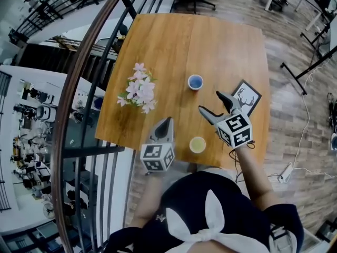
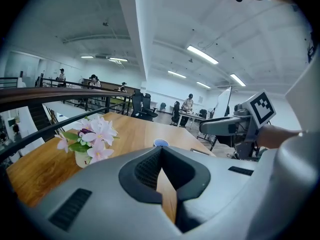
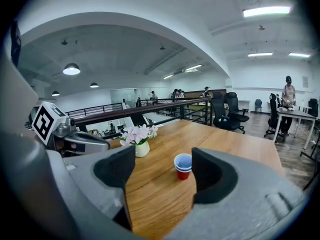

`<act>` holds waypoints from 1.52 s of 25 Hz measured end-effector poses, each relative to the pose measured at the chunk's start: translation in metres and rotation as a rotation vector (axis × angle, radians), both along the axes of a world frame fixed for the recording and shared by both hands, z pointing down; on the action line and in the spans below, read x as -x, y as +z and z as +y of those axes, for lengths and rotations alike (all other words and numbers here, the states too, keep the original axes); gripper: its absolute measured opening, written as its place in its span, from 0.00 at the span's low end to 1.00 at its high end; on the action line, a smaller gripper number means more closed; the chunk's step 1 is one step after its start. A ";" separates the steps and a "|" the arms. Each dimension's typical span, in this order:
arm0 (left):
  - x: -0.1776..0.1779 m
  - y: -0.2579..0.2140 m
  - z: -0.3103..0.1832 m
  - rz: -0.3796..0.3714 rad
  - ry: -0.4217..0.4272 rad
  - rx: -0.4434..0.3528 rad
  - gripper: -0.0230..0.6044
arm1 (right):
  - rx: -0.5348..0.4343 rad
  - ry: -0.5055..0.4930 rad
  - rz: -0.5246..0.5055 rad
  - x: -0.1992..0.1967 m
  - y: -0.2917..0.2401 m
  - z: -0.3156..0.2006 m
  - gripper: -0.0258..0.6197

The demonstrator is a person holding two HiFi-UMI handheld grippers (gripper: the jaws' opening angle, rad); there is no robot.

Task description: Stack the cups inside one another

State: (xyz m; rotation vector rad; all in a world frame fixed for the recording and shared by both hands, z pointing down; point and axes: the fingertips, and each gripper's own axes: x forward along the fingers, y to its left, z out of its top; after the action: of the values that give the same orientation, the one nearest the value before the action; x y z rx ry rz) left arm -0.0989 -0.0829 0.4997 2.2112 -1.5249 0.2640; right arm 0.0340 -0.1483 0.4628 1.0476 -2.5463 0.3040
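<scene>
Blue cup sits mid-table, centre of the head view. The right gripper view shows it nested in a red cup. Yellowish cup stands alone near the table's bottom edge, between the two grippers.

Cups look small, thin-walled and light. They'd probably crush or tip easily, so the safest hold looks like a light pinch across the upper wall just under the rim.

Right gripper is right of centre with jaws wide apart and nothing in them, lined up on the blue/red pair but well short of it. Left gripper is bottom centre, jaws together and empty.

Wooden table looks smooth, so the cups may slide. Flower vase is left of centre and a deer card lies at right. Railing runs along the left, with open office behind.
</scene>
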 end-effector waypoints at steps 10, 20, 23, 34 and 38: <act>-0.007 0.001 0.017 0.002 0.030 0.005 0.06 | 0.007 -0.009 0.002 0.000 0.002 0.032 0.58; -0.009 0.011 0.034 0.007 0.039 0.028 0.06 | 0.049 -0.055 0.024 0.008 0.023 0.066 0.58; -0.010 0.013 0.039 0.007 0.035 0.033 0.06 | 0.062 -0.075 0.028 0.012 0.029 0.078 0.58; -0.014 0.030 0.059 0.010 0.028 0.074 0.06 | 0.134 -0.143 0.055 0.022 0.061 0.120 0.58; -0.015 0.037 0.063 0.013 0.024 0.091 0.06 | 0.172 -0.168 0.083 0.028 0.084 0.139 0.58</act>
State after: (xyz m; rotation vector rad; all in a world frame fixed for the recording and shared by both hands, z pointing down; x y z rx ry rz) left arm -0.0835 -0.0196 0.5368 2.1574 -1.4504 0.3193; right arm 0.0063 -0.0097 0.5469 0.7626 -2.4644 0.4157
